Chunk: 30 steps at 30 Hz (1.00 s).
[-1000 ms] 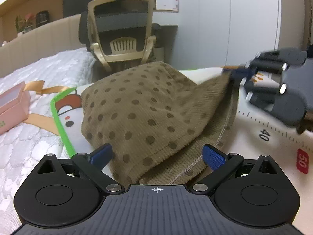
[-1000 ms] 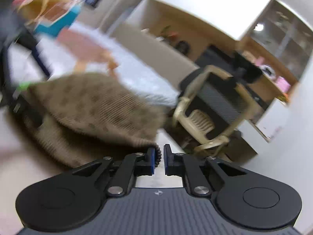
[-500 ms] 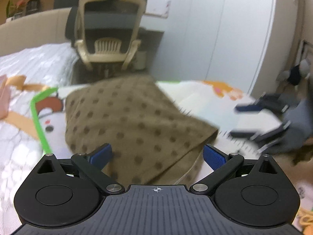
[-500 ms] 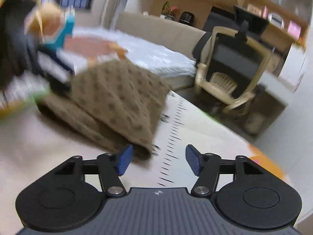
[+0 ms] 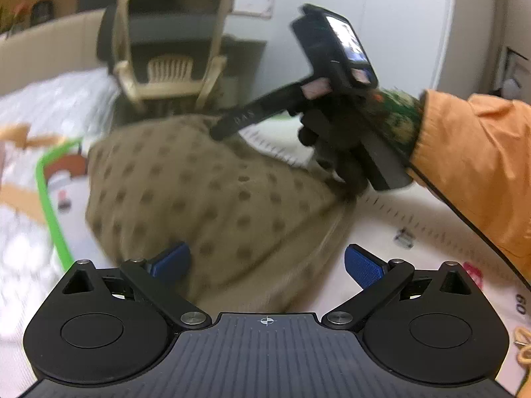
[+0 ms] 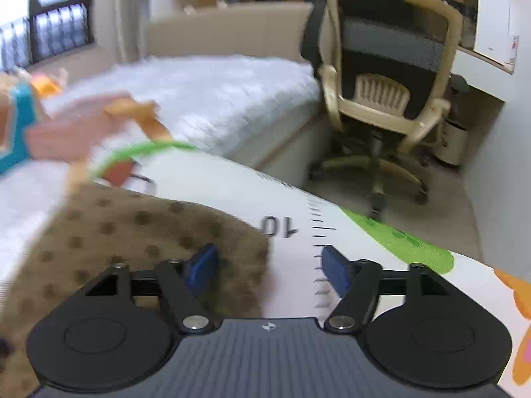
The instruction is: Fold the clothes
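Both grippers spread apart | brown dotted garment beneath them (folded) | on mat

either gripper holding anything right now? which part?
Nothing held. Left gripper and right gripper are both open over the brown dotted cloth, clamping no part of it.

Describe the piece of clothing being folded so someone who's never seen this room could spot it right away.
Find the white play mat with ruler marks, spread before the beige office chair. On it lies the folded garment, a ribbed olive-brown cloth with darker polka dots, the only fabric heap on the mat.
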Each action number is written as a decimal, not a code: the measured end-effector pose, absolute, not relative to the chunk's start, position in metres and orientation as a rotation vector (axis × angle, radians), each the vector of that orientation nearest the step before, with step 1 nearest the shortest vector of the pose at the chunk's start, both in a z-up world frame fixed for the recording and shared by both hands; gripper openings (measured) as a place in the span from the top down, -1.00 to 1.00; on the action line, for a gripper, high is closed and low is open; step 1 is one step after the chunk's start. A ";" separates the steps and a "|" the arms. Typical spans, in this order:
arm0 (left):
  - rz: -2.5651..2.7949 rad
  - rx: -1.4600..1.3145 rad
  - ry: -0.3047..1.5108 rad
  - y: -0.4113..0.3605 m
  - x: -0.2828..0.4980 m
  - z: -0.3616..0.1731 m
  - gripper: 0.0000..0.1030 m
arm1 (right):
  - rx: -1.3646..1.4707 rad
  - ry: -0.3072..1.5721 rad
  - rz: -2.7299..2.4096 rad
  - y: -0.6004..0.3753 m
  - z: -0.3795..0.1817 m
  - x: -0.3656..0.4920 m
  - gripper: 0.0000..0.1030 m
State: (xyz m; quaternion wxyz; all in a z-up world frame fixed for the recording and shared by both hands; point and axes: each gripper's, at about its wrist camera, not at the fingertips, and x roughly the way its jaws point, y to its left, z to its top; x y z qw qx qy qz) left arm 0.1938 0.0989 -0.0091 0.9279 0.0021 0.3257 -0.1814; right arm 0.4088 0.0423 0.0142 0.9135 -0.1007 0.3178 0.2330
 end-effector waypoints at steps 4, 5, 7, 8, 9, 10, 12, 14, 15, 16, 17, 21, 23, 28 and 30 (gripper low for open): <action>-0.400 -0.036 0.631 0.110 0.191 0.004 -0.98 | -0.202 0.635 0.433 0.034 0.017 0.396 -0.65; -0.390 -0.060 0.619 0.116 0.193 0.008 -0.98 | -0.202 0.630 0.427 0.029 0.019 0.390 -0.65; -0.351 -0.130 0.606 0.129 0.202 0.015 -0.98 | -0.193 0.623 0.424 0.016 0.021 0.375 -0.67; -0.332 -0.186 0.615 0.138 0.206 0.015 -0.98 | -0.185 0.622 0.427 0.008 0.022 0.366 -0.68; -0.313 -0.241 0.624 0.147 0.209 0.016 -0.99 | -0.174 0.620 0.433 -0.001 0.021 0.354 -0.76; -0.300 -0.294 0.634 0.156 0.212 0.015 -0.99 | -0.166 0.621 0.441 -0.010 0.021 0.344 -0.86; -0.292 -0.370 0.654 0.166 0.209 0.010 -0.99 | -0.151 0.614 0.457 -0.029 0.019 0.317 -0.91; -0.278 -0.384 0.651 0.166 0.202 0.007 -0.99 | -0.127 0.585 0.488 -0.047 0.016 0.291 -0.94; -0.280 -0.388 0.637 0.162 0.197 0.006 -0.99 | -0.102 0.570 0.503 -0.053 0.015 0.279 -1.00; -0.285 -0.398 0.621 0.158 0.192 0.005 -0.99 | -0.066 0.559 0.515 -0.059 0.012 0.270 -1.00; -0.297 -0.421 0.601 0.151 0.188 0.005 -1.00 | -0.030 0.549 0.525 -0.063 0.009 0.261 -1.00; -0.352 -0.400 0.523 0.114 0.178 -0.007 -1.00 | 0.029 0.524 0.517 -0.064 0.005 0.251 -1.00; -0.345 -0.282 0.491 0.095 0.169 -0.015 -1.00 | 0.055 0.498 0.497 -0.066 0.005 0.247 -1.00; -0.322 -0.110 0.514 0.085 0.157 -0.015 -1.00 | 0.208 0.486 0.465 -0.063 0.001 0.236 -1.00; -0.313 -0.073 0.519 0.090 0.150 -0.015 -1.00 | 0.198 0.509 0.515 -0.039 0.000 0.224 -1.00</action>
